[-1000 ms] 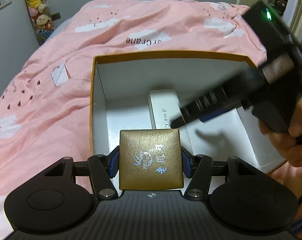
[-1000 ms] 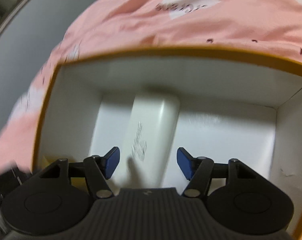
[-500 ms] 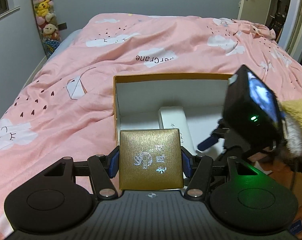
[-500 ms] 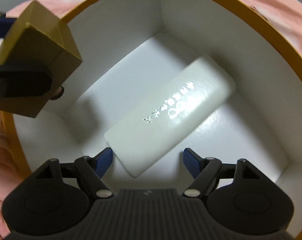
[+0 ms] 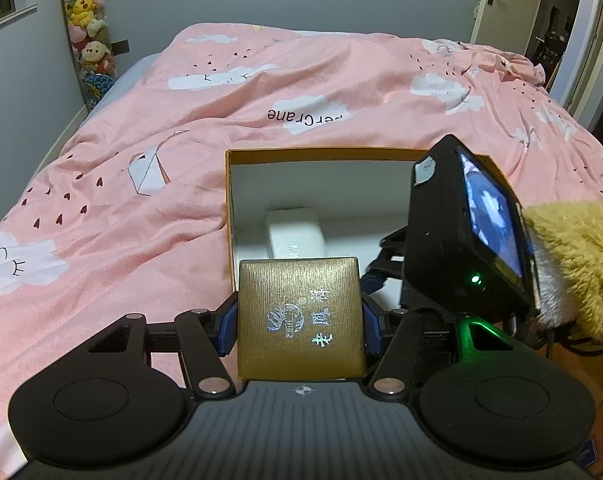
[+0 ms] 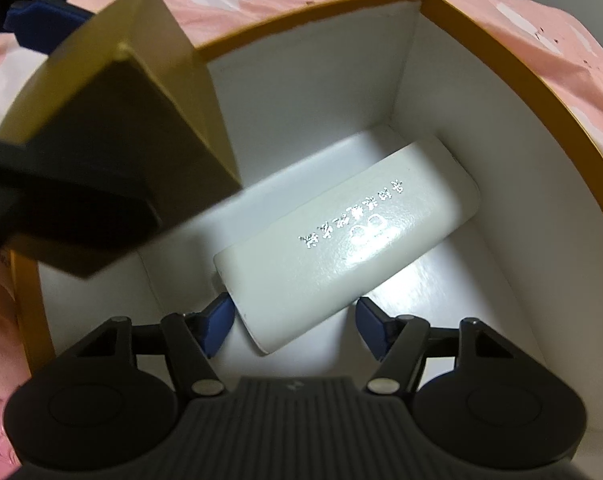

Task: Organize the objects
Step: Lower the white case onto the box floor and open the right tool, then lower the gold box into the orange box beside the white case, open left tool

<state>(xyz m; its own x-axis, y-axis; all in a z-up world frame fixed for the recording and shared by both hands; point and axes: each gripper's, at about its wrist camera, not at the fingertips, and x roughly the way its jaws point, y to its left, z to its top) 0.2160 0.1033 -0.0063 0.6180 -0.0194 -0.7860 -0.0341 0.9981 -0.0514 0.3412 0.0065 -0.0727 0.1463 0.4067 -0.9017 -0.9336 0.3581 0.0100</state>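
Since a second earlier, the right gripper (image 6: 293, 320) had rolled over the open box (image 6: 513, 92), so the white case (image 6: 353, 240) on the box floor, which had run straight away from its fingers, now lay slanted across its view. Its jaws had just been closing a little, yet they stood wide, the near end of the case between the blue pads (image 6: 217, 322) with a clear gap on the right side; whether the left pad touched could not be told. The case's long axis ran from between those fingers toward the far right corner of the box, skewed to the line of the jaws, so a clean pinch across its width would, by my reading, call for more wrist roll. The left gripper (image 5: 299, 322) held the gold box (image 5: 299, 320) squarely between its pads, hovering over the near left corner of the open box, above the bed (image 5: 141, 160). The right gripper was much the nearer to the case.
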